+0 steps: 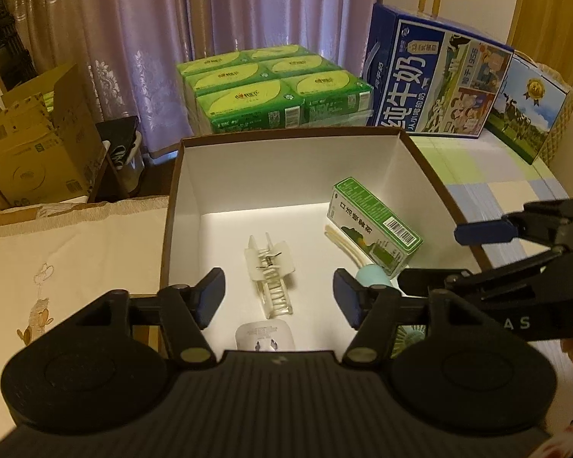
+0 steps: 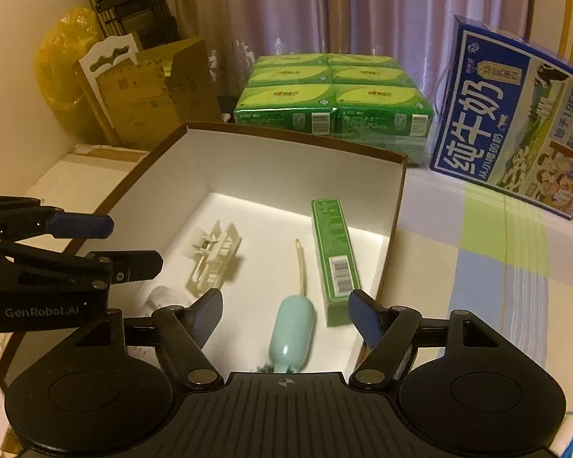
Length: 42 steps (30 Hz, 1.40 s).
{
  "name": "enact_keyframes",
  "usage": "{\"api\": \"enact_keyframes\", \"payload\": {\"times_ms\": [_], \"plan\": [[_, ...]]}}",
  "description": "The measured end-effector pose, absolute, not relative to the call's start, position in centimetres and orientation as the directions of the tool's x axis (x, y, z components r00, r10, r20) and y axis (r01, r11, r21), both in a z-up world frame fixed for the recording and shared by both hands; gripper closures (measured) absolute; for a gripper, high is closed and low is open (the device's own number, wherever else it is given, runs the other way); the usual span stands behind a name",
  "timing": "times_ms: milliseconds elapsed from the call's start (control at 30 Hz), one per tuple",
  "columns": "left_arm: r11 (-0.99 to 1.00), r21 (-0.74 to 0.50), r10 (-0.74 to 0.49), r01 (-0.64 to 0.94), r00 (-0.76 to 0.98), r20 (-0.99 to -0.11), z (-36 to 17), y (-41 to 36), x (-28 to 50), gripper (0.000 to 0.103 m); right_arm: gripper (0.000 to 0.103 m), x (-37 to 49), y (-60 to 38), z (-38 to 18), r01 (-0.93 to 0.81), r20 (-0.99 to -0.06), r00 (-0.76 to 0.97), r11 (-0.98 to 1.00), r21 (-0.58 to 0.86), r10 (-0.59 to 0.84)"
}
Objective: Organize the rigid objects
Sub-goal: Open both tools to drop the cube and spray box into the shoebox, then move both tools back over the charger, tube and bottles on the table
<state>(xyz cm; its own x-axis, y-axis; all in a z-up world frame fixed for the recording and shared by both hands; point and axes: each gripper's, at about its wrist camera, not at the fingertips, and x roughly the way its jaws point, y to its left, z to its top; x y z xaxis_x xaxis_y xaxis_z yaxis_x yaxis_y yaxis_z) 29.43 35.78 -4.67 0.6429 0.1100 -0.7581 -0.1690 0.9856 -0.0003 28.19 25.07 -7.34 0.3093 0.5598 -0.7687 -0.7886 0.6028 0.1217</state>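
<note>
Tongs on the left hand (image 1: 279,292) stand apart with nothing between their blue pads, poised over the near part of an open box (image 1: 294,160) that is white inside with a brown rim. Straight beyond them, on the box floor, lies a pale translucent hair claw clip (image 1: 270,271), blurred, and nearer the camera a white plug adapter (image 1: 264,337) shows partly under the tongs' body. The right tongs (image 2: 286,315) also stand apart and grip nothing; below them a mint green handle (image 2: 292,337) with a thin cream loop at its far end lies on the box floor, its near end hidden by the tongs' body. Just right of it a green carton (image 2: 334,257) with a barcode lies flat alongside the box's right wall. In the left wrist view that carton rests tilted over the cream loop. Each pair of tongs shows in the other's view, side by side above the box, the left one marked GenRobot.AI.

The box sits on a bed with a checked sheet (image 2: 489,252) of blue, green and cream squares. Behind it stands a wrapped block of green tissue packs (image 2: 334,91), and to the right a blue milk carton case (image 2: 515,114) leans. A brown cardboard box (image 1: 38,141) stands at the far left before lilac curtains (image 1: 210,19).
</note>
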Motion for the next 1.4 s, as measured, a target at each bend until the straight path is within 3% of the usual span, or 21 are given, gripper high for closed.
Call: {"api": "enact_keyframes", "payload": {"times_ms": [1400], "plan": [[0.969,-0.051,0.127,-0.241,0.665,-0.736,-0.1,25.2,17.1,0.043,0.031,20.3,9.5,-1.8,-0.734,-0.707,0.307,0.631,0.25,0.637]]}}
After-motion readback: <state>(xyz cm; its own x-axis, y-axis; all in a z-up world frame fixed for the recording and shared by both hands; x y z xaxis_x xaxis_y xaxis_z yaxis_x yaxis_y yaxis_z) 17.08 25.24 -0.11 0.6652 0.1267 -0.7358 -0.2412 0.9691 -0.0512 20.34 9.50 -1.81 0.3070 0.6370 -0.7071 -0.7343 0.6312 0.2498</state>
